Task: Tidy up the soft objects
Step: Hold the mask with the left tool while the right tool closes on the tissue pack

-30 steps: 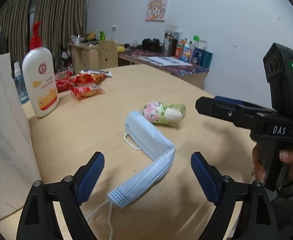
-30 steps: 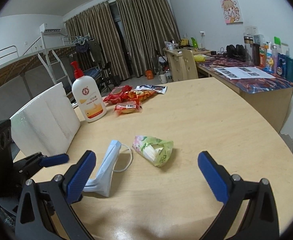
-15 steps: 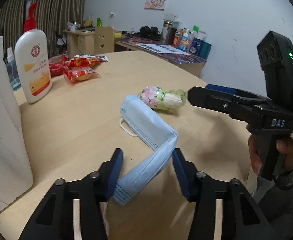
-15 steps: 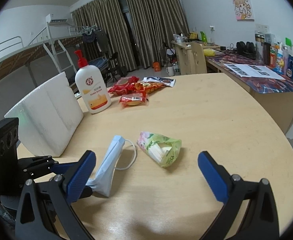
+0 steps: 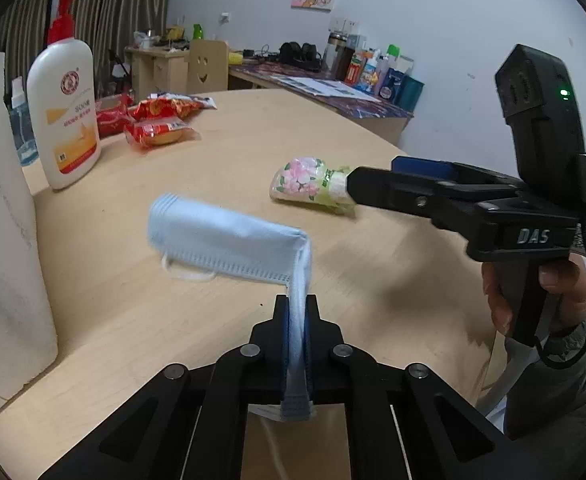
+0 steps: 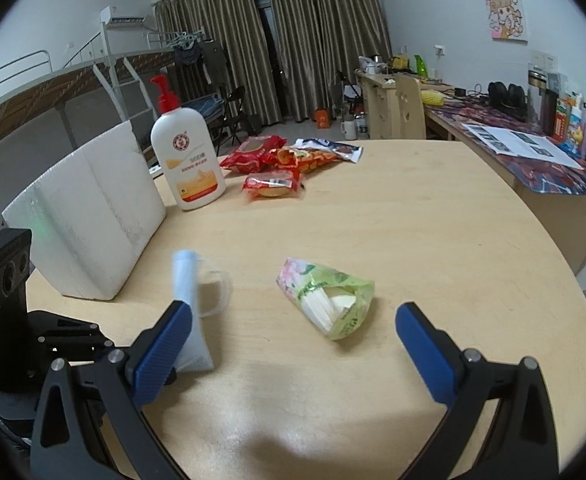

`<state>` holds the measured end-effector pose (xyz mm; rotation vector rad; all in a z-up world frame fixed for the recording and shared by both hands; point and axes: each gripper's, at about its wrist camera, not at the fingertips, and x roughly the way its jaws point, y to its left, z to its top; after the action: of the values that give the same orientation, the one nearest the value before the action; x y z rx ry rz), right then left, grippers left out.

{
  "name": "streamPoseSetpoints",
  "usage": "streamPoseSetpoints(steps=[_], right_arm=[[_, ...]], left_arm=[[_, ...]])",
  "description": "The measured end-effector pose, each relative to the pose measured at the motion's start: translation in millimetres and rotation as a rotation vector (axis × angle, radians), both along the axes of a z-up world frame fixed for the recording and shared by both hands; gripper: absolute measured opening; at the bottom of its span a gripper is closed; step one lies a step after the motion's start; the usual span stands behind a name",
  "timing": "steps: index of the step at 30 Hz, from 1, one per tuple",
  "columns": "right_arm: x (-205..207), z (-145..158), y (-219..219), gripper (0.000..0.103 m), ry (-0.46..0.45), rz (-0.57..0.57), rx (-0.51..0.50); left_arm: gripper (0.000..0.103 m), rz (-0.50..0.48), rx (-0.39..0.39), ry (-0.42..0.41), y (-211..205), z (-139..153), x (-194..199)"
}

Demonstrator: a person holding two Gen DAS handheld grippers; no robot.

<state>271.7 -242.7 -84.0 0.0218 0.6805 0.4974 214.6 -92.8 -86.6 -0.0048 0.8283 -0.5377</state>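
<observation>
- Your left claw (image 5: 297, 320) is clenched on one end of the blue face mask (image 5: 229, 246); the rest trails toward 11 o'clock over the desk (image 5: 229, 152).
- Lift smoothly so the ear loop doesn't snag.
- Your right claw (image 6: 293, 344) is released; the tissue pack (image 6: 327, 298) sits at 12 o'clock of it.

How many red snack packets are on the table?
3, possibly more hidden: one red packet lies alone nearest the tissue pack; two more overlap behind it, right of the lotion bottle, partly covering a dark-ended wrapper.
</observation>
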Motion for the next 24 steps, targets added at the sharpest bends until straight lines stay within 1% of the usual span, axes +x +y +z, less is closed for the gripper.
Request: streamPoseSetpoints(steps=[4, 10, 17, 24], right_arm=[[4.0, -1.9, 5.9, 0.103, 0.008, 0.009, -0.014], [14.2, -3.8, 11.2, 0.103, 0.026, 0.006, -0.041], [27.9, -8.6, 16.9, 0.103, 0.049, 0.0, -0.071], [37.5, -15.0, 17.8, 0.103, 0.078, -0.003, -0.08]], left_arm=[[0.006, 0.024, -0.009, -0.043, 5.0, 6.0, -2.9], [0.006, 0.044, -0.016, -0.056, 9.2, 9.0, -3.6], [0.006, 0.045, -0.025, -0.059, 10.4, 9.7, -3.7], [0.006, 0.057, -0.028, -0.055, 12.6, 8.9, -2.0]])
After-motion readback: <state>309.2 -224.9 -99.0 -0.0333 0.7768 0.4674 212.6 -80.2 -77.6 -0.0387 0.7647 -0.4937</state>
